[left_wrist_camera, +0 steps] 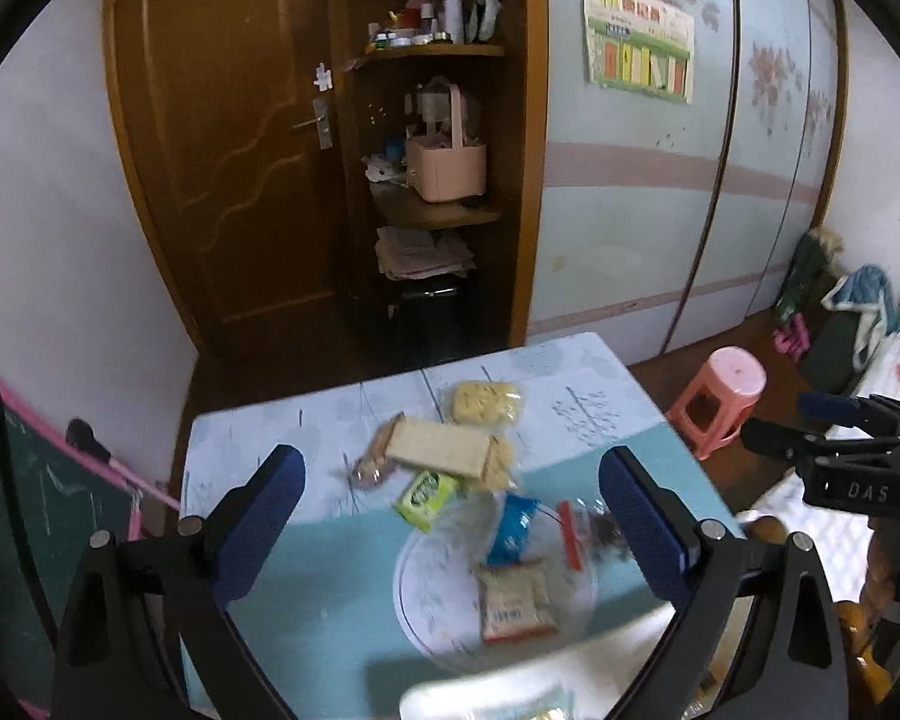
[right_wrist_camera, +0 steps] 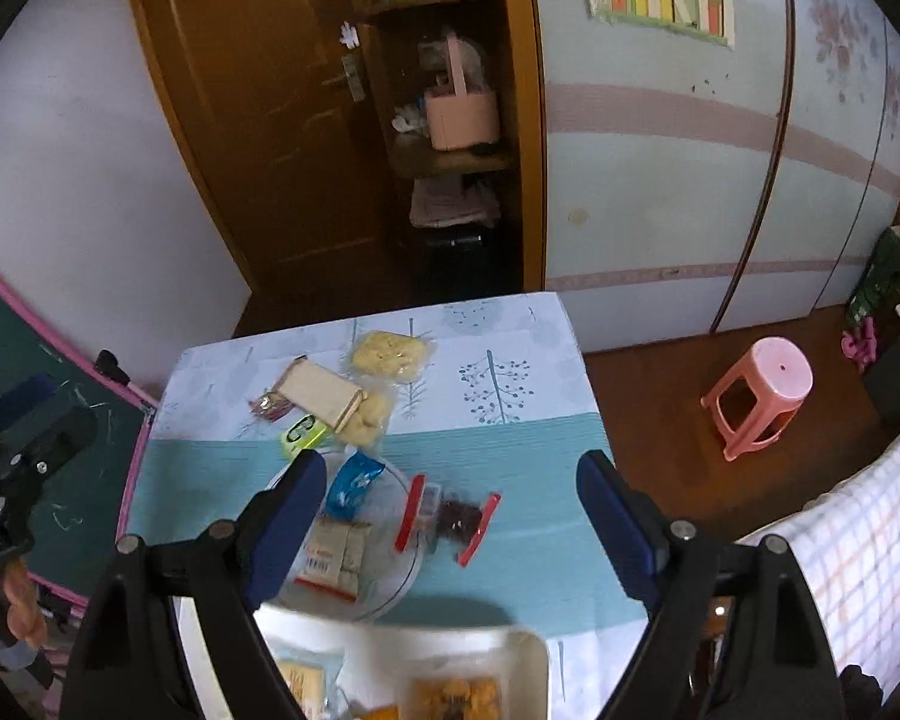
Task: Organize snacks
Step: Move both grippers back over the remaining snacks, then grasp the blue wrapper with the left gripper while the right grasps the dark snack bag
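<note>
Two grippers hang above a small table (right_wrist_camera: pixel 510 420) covered in a pale blue and teal cloth; the left gripper (left_wrist_camera: pixel 450 516) has its two blue-padded fingers well apart with nothing between them, and the right gripper (right_wrist_camera: pixel 450 516) likewise stands wide, its pads pressing on nothing.

The snacks lie in two groups. On the far part of the table lie five packets: one yellow noodle cake (right_wrist_camera: pixel 387 355) in clear wrap, lying apart at the back; one long pale cracker pack (right_wrist_camera: pixel 324 393) lying across a second clear bag of yellow snacks (right_wrist_camera: pixel 369 417); one small red-brown wrapped sweet (right_wrist_camera: pixel 268 405) at the cracker pack's left end; and one lime-green packet (right_wrist_camera: pixel 303 433) just beside the rim of the plate.

One clear round plate (right_wrist_camera: pixel 405 576) sits nearer the grippers; on it lie one blue packet (right_wrist_camera: pixel 354 483) and one beige packet with a red edge (right_wrist_camera: pixel 333 558). One clear pouch with red ends and dark contents (right_wrist_camera: pixel 450 519) lies over the plate's right rim, partly on the cloth.

At the near edge of the table stands one white tray (right_wrist_camera: pixel 528 654); inside it show orange-brown pieces and one yellowish packet, blurred and cut off by the frame, so their count cannot be told.

Beyond the table stand one pink stool (right_wrist_camera: pixel 762 396) on the wooden floor, one brown door (right_wrist_camera: pixel 258 120), and an open shelf unit holding one pink basket (right_wrist_camera: pixel 462 117).
</note>
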